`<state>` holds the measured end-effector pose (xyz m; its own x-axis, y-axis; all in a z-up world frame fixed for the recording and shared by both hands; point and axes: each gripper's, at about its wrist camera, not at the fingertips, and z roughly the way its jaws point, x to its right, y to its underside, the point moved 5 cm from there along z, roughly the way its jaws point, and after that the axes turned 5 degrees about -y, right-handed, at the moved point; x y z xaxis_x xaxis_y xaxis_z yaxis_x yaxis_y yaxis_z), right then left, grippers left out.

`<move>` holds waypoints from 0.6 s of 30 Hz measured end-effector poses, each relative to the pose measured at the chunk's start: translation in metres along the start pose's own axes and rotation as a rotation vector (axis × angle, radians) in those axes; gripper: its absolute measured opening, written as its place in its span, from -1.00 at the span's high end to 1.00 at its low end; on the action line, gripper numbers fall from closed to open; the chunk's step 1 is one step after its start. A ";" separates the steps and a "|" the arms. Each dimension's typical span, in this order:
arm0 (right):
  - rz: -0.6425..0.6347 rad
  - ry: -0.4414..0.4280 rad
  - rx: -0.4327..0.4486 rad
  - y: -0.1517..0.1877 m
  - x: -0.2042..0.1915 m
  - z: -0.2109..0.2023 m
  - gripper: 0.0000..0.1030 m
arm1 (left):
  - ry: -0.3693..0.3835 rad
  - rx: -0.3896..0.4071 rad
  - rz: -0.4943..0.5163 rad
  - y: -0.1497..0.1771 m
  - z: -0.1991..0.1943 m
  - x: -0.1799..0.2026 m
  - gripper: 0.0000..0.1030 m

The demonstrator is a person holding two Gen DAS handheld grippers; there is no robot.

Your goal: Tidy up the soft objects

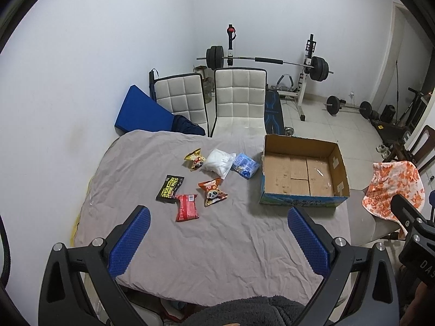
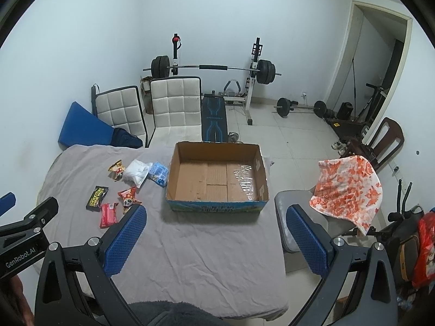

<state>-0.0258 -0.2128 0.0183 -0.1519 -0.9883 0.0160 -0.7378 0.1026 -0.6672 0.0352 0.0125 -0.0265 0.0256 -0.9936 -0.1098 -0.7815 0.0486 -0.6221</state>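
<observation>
Several soft packets lie on the grey-covered table (image 1: 217, 244): a red packet (image 1: 186, 207), a black shoe-wipes packet (image 1: 170, 189), two orange panda snack bags (image 1: 213, 191) (image 1: 194, 159), a white bag (image 1: 219, 161) and a blue tissue pack (image 1: 246, 166). An empty cardboard box (image 1: 301, 171) stands to their right; it also shows in the right wrist view (image 2: 217, 179). My left gripper (image 1: 220, 225) is open and empty, held above the table's near part. My right gripper (image 2: 217, 225) is open and empty, in front of the box.
An orange-and-white towel (image 2: 348, 190) hangs over a grey chair (image 2: 288, 217) right of the table. Two white padded chairs (image 1: 239, 97) stand behind the table, next to a blue pad (image 1: 141, 111). A barbell bench (image 1: 272, 62) and weights stand on the tiled floor.
</observation>
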 end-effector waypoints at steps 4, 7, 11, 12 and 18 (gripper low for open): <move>-0.002 0.000 -0.001 -0.001 0.000 0.000 -1.00 | 0.000 0.002 -0.004 0.000 -0.001 0.000 -1.00; 0.000 0.002 0.004 -0.005 0.001 -0.001 -1.00 | 0.001 0.010 -0.007 -0.001 -0.001 0.000 -1.00; 0.001 0.001 0.004 -0.005 0.003 0.000 -1.00 | 0.001 0.006 -0.008 -0.001 0.000 -0.001 -1.00; 0.001 0.003 0.005 -0.005 0.003 0.000 -1.00 | 0.002 0.005 -0.009 -0.001 0.001 -0.001 -1.00; 0.001 -0.003 0.007 -0.004 0.001 0.001 -1.00 | -0.001 0.008 -0.011 -0.001 0.001 -0.001 -1.00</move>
<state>-0.0217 -0.2140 0.0202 -0.1510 -0.9884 0.0132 -0.7332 0.1031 -0.6722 0.0362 0.0136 -0.0263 0.0344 -0.9940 -0.1035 -0.7761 0.0387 -0.6295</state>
